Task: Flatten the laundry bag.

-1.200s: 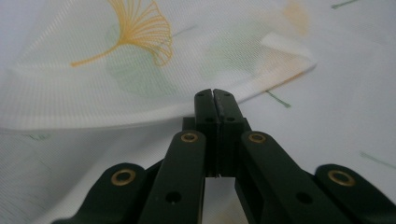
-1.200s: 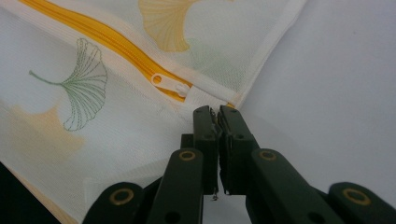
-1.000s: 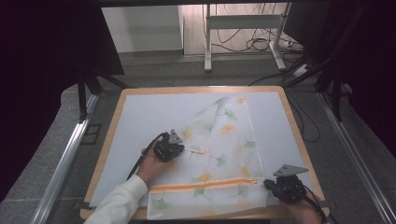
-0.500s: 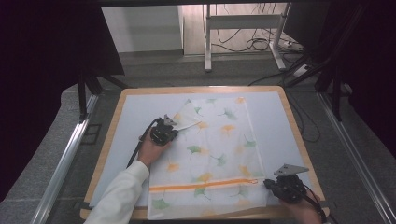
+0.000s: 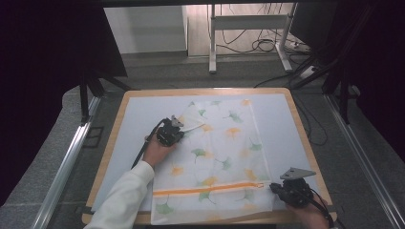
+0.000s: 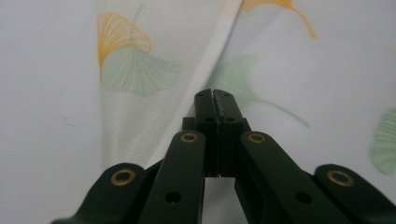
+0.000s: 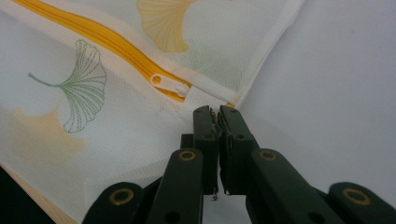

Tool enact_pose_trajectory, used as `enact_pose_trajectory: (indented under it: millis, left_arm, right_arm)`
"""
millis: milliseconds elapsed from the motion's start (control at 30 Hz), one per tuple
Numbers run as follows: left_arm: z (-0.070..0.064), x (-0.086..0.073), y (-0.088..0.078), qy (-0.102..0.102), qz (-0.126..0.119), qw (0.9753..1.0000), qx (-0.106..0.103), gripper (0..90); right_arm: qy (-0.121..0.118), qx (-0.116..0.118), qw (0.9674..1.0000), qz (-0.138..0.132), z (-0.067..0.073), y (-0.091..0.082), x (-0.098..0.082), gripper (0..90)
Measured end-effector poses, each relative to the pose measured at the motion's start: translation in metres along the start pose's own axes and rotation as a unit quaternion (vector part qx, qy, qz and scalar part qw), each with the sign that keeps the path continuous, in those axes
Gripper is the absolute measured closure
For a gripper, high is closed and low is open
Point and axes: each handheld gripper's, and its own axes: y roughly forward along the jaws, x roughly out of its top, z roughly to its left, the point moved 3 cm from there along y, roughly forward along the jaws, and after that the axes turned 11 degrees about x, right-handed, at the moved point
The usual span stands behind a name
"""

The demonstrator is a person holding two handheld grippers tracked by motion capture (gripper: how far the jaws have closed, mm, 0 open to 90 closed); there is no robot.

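mat [image 5: 133,119] left/right: open | centre: mesh bag [image 5: 224,157] (lying flat)

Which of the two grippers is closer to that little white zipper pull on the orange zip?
Right. The right gripper sits just beside the zipper pull at the bag's near right corner; the left gripper is far off at the bag's upper left edge.

Room: dark at both sides of the high view, almost black.
Table light: the pale blue mat on the wooden table [image 5: 143,119] is bright and even, lit from above.
Far wall: a bright patch glows at the top middle.
Shadows: soft and faint.
Glare: none strong on the thin white mesh bag with green and orange leaf prints [image 5: 224,148].
Focus: the mesh weave and the orange zipper [image 7: 116,49] look sharp close up; the black jaw arms at the bottom are blurry.
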Motion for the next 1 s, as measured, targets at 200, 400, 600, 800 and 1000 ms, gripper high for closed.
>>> enact_pose_trajectory:
  millis: [200,400,600,800,1000]
  left_arm:
    - [0.023,0.004,0.014,-0.022,0.010,0.9996,0.014,90.0]
    - [0.053,0.001,0.022,-0.058,0.024,0.9975,0.031,90.0]
    - [0.065,-0.003,0.016,-0.093,0.027,0.9951,0.022,90.0]
    - [0.038,0.005,-0.022,-0.043,-0.004,0.9990,0.010,90.0]
    - [0.016,-0.015,-0.052,-0.025,-0.004,0.9996,-0.009,88.2]
  right_arm:
    - [0.002,0.000,1.0000,-0.001,-0.001,0.000,0.000,85.5]
    - [0.005,0.002,1.0000,-0.001,-0.002,0.000,0.000,85.5]
    - [0.004,0.002,1.0000,-0.001,-0.002,0.001,0.001,85.5]
    - [0.004,-0.001,1.0000,-0.002,-0.001,0.001,0.001,85.4]
    - [-0.001,-0.002,1.0000,-0.004,-0.001,0.002,0.002,85.3]
